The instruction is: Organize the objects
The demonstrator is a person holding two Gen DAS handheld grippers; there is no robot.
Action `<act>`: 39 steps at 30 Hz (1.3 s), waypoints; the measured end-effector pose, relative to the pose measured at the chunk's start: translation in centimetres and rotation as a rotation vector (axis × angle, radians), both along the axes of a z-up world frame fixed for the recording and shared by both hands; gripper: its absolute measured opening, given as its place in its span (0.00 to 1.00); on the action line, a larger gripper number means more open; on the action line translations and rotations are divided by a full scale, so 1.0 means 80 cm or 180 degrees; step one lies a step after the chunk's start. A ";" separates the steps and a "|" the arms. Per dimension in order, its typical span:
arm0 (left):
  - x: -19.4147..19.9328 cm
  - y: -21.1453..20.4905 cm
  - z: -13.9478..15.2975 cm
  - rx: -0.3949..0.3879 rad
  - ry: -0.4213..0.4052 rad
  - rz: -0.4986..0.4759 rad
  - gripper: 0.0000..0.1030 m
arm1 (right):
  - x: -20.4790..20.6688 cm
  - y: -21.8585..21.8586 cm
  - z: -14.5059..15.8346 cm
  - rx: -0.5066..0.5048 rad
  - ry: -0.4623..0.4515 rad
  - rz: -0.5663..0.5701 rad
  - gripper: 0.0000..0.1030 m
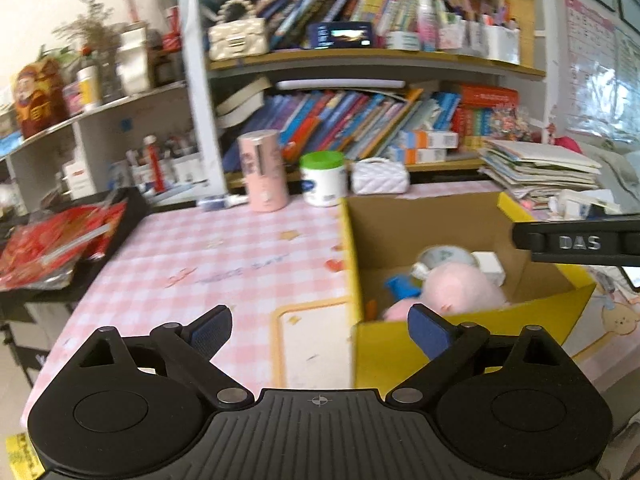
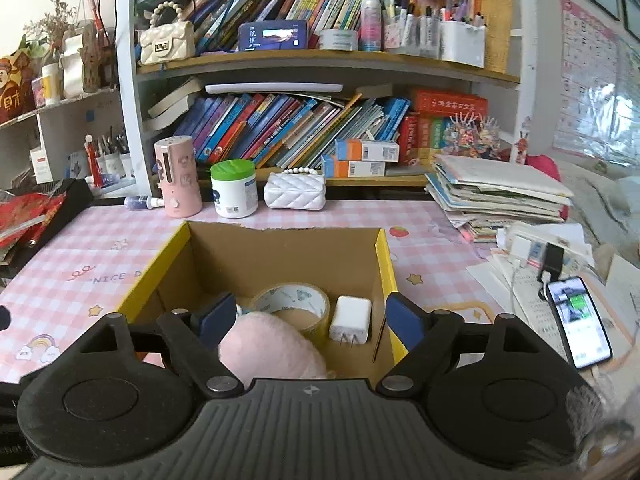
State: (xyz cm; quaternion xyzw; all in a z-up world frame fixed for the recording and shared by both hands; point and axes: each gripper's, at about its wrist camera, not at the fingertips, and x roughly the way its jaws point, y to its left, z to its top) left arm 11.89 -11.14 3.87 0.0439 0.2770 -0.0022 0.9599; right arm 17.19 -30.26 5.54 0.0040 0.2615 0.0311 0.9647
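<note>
A yellow cardboard box (image 2: 385, 256) stands open on the pink checked table. Inside it lie a pink plush toy (image 2: 268, 350), a roll of tape (image 2: 296, 304) and a white charger plug (image 2: 350, 318). My right gripper (image 2: 310, 316) hovers over the box's near edge, open; the plush lies below its fingers and the pads do not touch it. My left gripper (image 1: 320, 332) is open and empty over the table, left of the box (image 1: 460, 336). In the left wrist view the plush (image 1: 460, 288) and a blue item (image 1: 402, 286) show inside.
At the table's back stand a pink cylinder (image 2: 178, 176), a green-lidded white jar (image 2: 234, 190) and a white quilted purse (image 2: 294, 194). A paper stack (image 2: 500, 192) and a phone (image 2: 578, 320) lie right. A black tray of red packets (image 1: 60, 248) sits left. Bookshelves rise behind.
</note>
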 end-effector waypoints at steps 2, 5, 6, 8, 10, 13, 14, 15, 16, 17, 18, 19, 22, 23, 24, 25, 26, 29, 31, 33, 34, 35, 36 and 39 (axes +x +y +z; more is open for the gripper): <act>-0.012 0.014 -0.002 -0.0005 0.0014 0.0072 0.96 | -0.015 0.010 -0.002 0.0016 0.0020 -0.0018 0.80; -0.030 0.035 -0.005 -0.0039 0.0054 0.0142 0.96 | -0.042 0.028 -0.008 -0.0015 0.0064 -0.0013 0.81; -0.036 0.041 -0.006 -0.0047 0.0065 0.0150 0.96 | -0.050 0.033 -0.010 -0.0023 0.0085 -0.0005 0.81; -0.048 0.051 -0.010 -0.0052 0.0098 0.0168 0.96 | -0.065 0.045 -0.016 -0.0033 0.0139 0.0008 0.81; -0.060 0.059 -0.014 -0.0053 0.0131 0.0185 0.96 | -0.079 0.056 -0.021 -0.0045 0.0185 0.0019 0.81; -0.078 0.071 -0.022 -0.0070 0.0193 0.0205 0.96 | -0.100 0.069 -0.026 -0.0059 0.0223 0.0006 0.85; -0.083 0.074 -0.025 -0.0079 0.0224 0.0209 0.96 | -0.106 0.073 -0.027 -0.0058 0.0230 0.0000 0.86; -0.088 0.077 -0.028 -0.0084 0.0247 0.0209 0.96 | -0.112 0.077 -0.028 -0.0055 0.0236 -0.0005 0.86; -0.093 0.081 -0.030 -0.0090 0.0272 0.0212 0.96 | -0.118 0.081 -0.029 -0.0053 0.0243 -0.0011 0.87; -0.096 0.083 -0.033 -0.0093 0.0291 0.0211 0.96 | -0.123 0.085 -0.031 -0.0052 0.0254 -0.0021 0.87; -0.100 0.087 -0.035 -0.0097 0.0312 0.0210 0.96 | -0.129 0.088 -0.032 -0.0050 0.0266 -0.0031 0.88; -0.104 0.089 -0.036 -0.0101 0.0324 0.0210 0.96 | -0.133 0.091 -0.034 -0.0046 0.0278 -0.0036 0.88; -0.112 0.096 -0.040 -0.0119 0.0368 0.0213 0.96 | -0.145 0.102 -0.039 -0.0034 0.0323 -0.0048 0.90; -0.114 0.099 -0.041 -0.0129 0.0377 0.0213 0.96 | -0.149 0.107 -0.040 -0.0035 0.0329 -0.0037 0.91; -0.117 0.101 -0.042 -0.0139 0.0387 0.0213 0.96 | -0.153 0.111 -0.041 -0.0044 0.0331 -0.0024 0.92; -0.119 0.103 -0.043 -0.0148 0.0398 0.0216 0.96 | -0.155 0.114 -0.041 -0.0053 0.0334 -0.0015 0.92; -0.121 0.105 -0.044 -0.0159 0.0410 0.0220 0.96 | -0.157 0.118 -0.042 -0.0063 0.0340 -0.0003 0.93; -0.126 0.111 -0.046 -0.0198 0.0443 0.0206 0.96 | -0.164 0.128 -0.045 -0.0077 0.0356 0.0024 0.94; -0.129 0.114 -0.048 -0.0214 0.0460 0.0204 0.96 | -0.168 0.133 -0.047 -0.0090 0.0371 0.0040 0.95; -0.131 0.118 -0.049 -0.0228 0.0470 0.0209 0.96 | -0.170 0.138 -0.048 -0.0105 0.0391 0.0052 0.95; -0.131 0.120 -0.049 -0.0236 0.0473 0.0213 0.96 | -0.171 0.140 -0.049 -0.0111 0.0401 0.0057 0.95; -0.132 0.121 -0.049 -0.0245 0.0479 0.0218 0.96 | -0.171 0.141 -0.049 -0.0114 0.0407 0.0060 0.95; -0.132 0.123 -0.050 -0.0255 0.0487 0.0225 0.96 | -0.172 0.142 -0.050 -0.0117 0.0413 0.0063 0.96; -0.133 0.125 -0.051 -0.0270 0.0512 0.0221 0.96 | -0.175 0.146 -0.051 -0.0117 0.0428 0.0062 0.96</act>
